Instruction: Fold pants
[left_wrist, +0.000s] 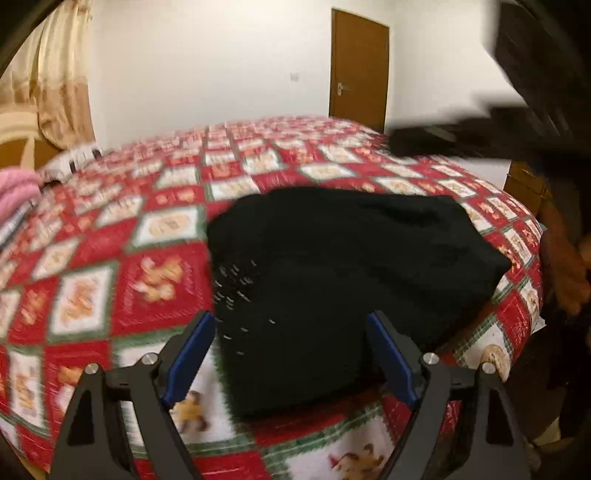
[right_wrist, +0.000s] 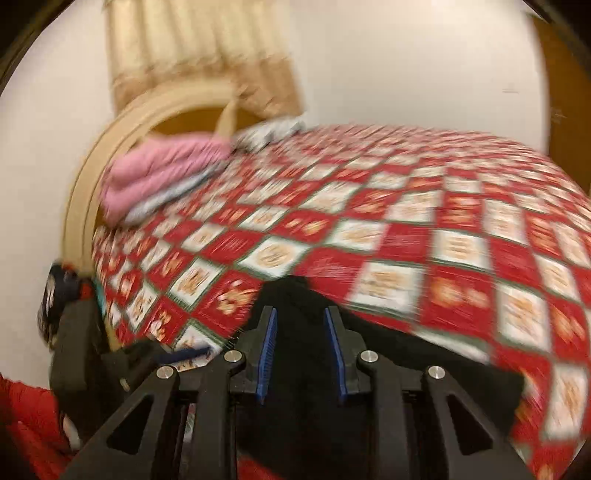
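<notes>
While black folded fabric pants (left_wrist: 332, 280) lie at bed's six-o'clock edge on red-and-white checked quilt (left_wrist: 122, 280) | left gripper (left_wrist: 291, 356) wide open, empty | right gripper (right_wrist: 301, 350) narrowly parted, cloth between, grip unclear | risk: fold dragged open.

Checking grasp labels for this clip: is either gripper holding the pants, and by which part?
Left gripper is open, holding nothing. Right gripper has black pants fabric between its narrowed pads; blur hides whether they pinch it, or which part.
</notes>
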